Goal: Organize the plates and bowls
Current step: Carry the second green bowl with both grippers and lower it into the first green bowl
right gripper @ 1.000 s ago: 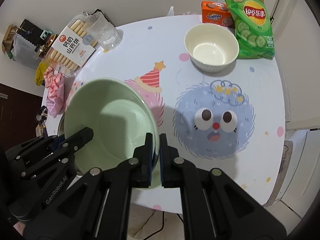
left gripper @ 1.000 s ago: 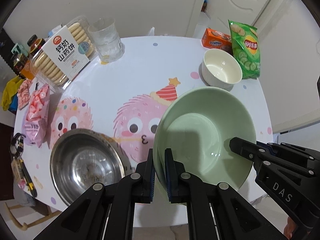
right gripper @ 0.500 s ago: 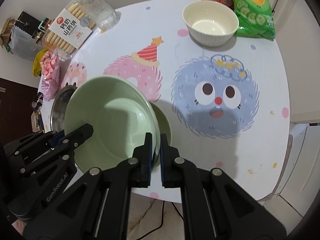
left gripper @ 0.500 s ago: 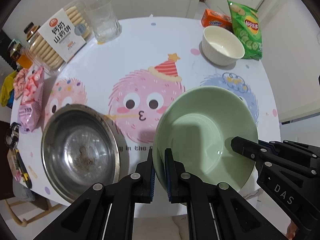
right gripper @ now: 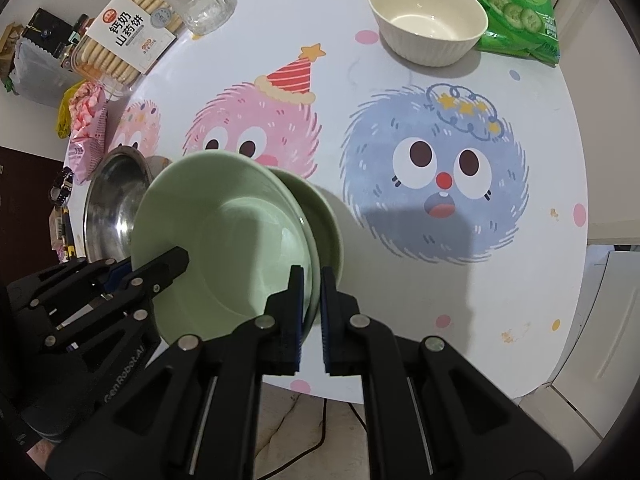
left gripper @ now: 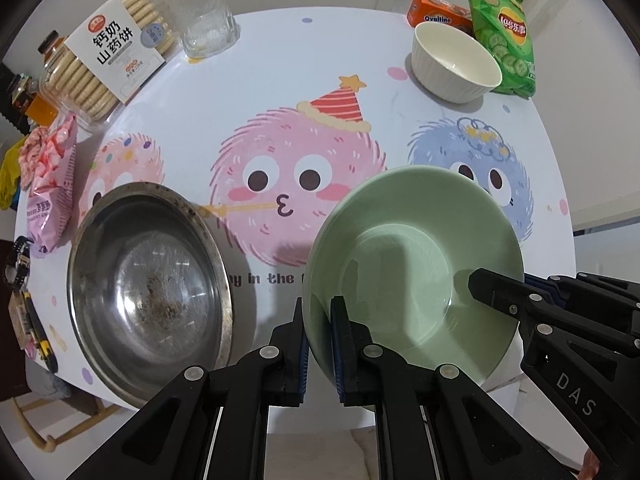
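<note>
**Two grippers hold one green bowl above a second**

Two green bowls show only in the right wrist view: the upper green bowl [right gripper: 224, 240] sits tilted over a lower green bowl [right gripper: 324, 224] resting on the table [right gripper: 520, 280]. The left wrist view hides the lower one but shows the whole steel bowl [left gripper: 148, 288], with brown crumbs inside, just left of the green bowl [left gripper: 412, 264].

The left gripper [left gripper: 318, 344] has its jaws pinching the bowl's near rim. The right gripper [right gripper: 310, 320] has its jaws pinching the opposite rim.

The round white table carries cartoon fuzzy faces in pink and blue. At its far side stand a white ribbed bowl [right gripper: 430, 26], a green chip bag [right gripper: 516, 4], an orange box [left gripper: 436, 16], a glass [left gripper: 204, 20] and a biscuit pack [left gripper: 108, 52]. The held bowl is pale, glossy and empty.
</note>
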